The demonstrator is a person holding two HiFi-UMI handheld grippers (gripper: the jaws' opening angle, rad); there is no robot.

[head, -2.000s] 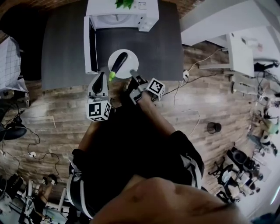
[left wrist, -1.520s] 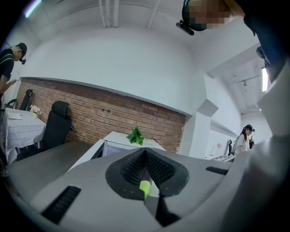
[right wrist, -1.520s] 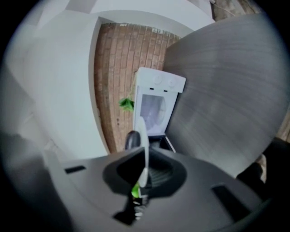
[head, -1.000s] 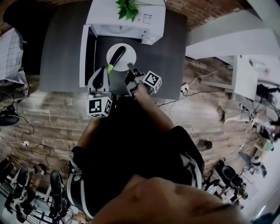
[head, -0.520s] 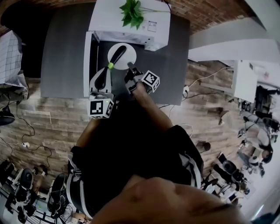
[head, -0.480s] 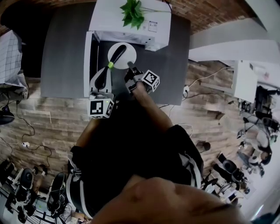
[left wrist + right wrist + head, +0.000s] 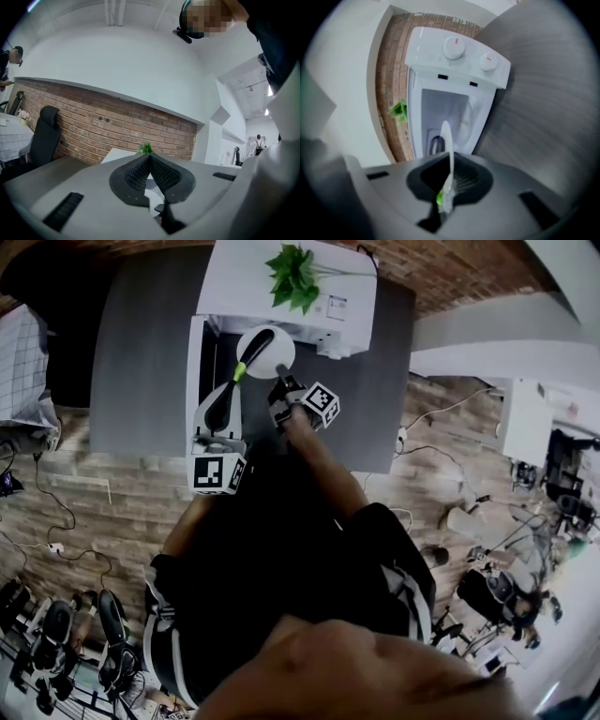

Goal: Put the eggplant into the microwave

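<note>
A dark eggplant [image 7: 253, 351] with a green stem lies on a white plate [image 7: 279, 348]. My right gripper [image 7: 279, 377] is shut on the plate's near rim and holds it at the mouth of the white microwave [image 7: 234, 277]. In the right gripper view the plate [image 7: 446, 140] shows edge-on between the jaws of that gripper [image 7: 450, 161], with the open microwave cavity [image 7: 450, 112] just beyond. My left gripper [image 7: 223, 390] hovers to the plate's left beside the open door [image 7: 195, 371], and its jaws [image 7: 150, 155] are shut with nothing in them.
The microwave stands on a grey table [image 7: 141, 352] against a brick wall [image 7: 93, 126], and a green plant [image 7: 295, 277] sits on top of it. Its door swings out to the left. Wooden floor with cables [image 7: 441, 418] lies to the right.
The plate with the eggplant has moved forward from the table's front area to the microwave opening, carried by the right gripper. The left gripper has advanced alongside it, still shut.
</note>
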